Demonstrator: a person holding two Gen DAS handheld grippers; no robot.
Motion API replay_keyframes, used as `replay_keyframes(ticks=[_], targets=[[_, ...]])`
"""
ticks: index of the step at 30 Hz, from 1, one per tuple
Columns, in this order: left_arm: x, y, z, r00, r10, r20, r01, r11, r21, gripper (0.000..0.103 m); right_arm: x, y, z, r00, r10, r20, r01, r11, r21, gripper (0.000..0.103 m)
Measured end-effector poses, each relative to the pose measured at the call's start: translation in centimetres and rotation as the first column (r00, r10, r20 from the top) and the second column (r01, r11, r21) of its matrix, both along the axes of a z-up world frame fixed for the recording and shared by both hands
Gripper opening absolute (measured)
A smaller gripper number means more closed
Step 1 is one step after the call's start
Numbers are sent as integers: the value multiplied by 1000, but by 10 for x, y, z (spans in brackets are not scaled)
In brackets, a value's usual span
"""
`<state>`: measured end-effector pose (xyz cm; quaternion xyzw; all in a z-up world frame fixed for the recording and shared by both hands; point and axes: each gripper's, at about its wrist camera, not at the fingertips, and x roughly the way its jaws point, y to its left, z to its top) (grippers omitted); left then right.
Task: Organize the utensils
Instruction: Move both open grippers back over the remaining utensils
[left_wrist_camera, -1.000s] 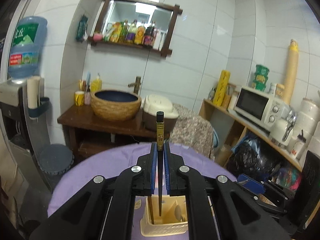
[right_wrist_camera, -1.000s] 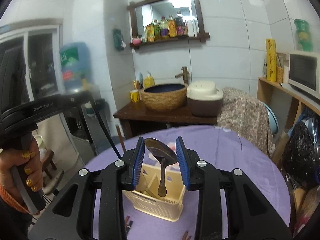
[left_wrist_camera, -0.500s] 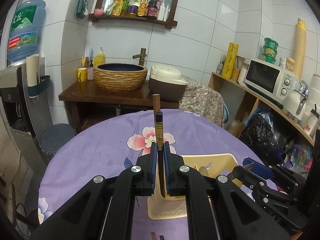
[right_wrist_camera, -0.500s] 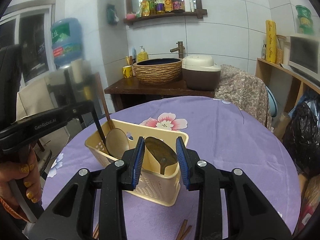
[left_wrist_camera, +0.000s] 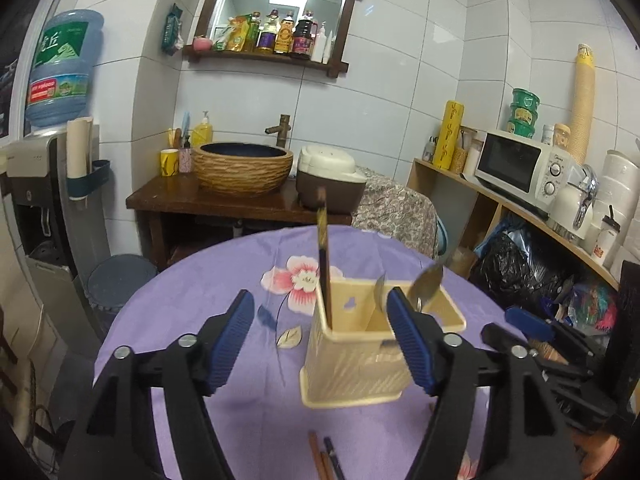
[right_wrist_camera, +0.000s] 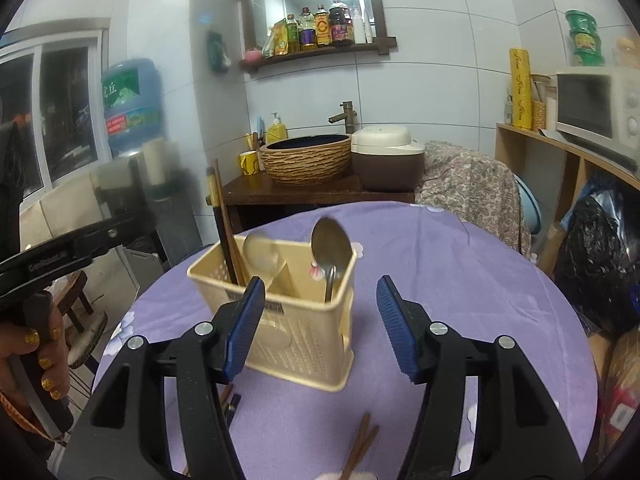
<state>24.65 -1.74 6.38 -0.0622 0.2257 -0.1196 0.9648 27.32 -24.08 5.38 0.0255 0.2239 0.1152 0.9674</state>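
The left claw (left_wrist_camera: 320,340) is level and pointed forward over the bench (left_wrist_camera: 224,412), its blue pads spread wide with nothing between them. The right claw (right_wrist_camera: 320,320) has the same pose, spread wide and holding nothing. At the left edge of the right wrist view the person's left hand (right_wrist_camera: 34,364), nails painted gold, grips the other tool's handle; the lettering on that tool is too blurred to read.

The cream utensil basket (left_wrist_camera: 356,364) stands upright on the bench just ahead of both claws. A dark chopstick (left_wrist_camera: 323,264) with a gold band stands in its left compartment beside a brown chopstick (right_wrist_camera: 228,236). A metal spoon (right_wrist_camera: 331,248) stands bowl-up in the right compartment, and a second spoon (right_wrist_camera: 262,254) leans behind the divider. 2 loose chopsticks (left_wrist_camera: 325,458) lie on the cloth near the left claw, and another pair (right_wrist_camera: 360,450) lies near the right.

The bench is round with a purple flowered cloth. Behind it are white tiled walls, a woven basin (left_wrist_camera: 242,168) on a dark wooden stand, a water jug (left_wrist_camera: 60,68) with a green label in Chinese characters, and a microwave (left_wrist_camera: 520,168).
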Motion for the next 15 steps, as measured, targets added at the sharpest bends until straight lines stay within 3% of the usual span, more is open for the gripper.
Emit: replay_keyframes(ticks=[3, 5, 12, 15], targets=[[-15, 4, -19, 998, 4, -55, -3, 1000, 22, 70, -22, -4, -14, 999, -18, -40, 18, 1000, -20, 62], [-27, 6, -37, 995, -6, -102, 10, 999, 41, 70, -35, -6, -26, 997, -24, -69, 22, 999, -28, 70], [-63, 6, -91, 975, -8, -224, 36, 992, 121, 70, -78, -16, -77, 979, -96, -179, 84, 994, -73, 70], [-71, 6, -110, 960, -26, -280, 59, 992, 111, 64, -91, -19, -94, 970, -108, -218, 94, 993, -73, 70]])
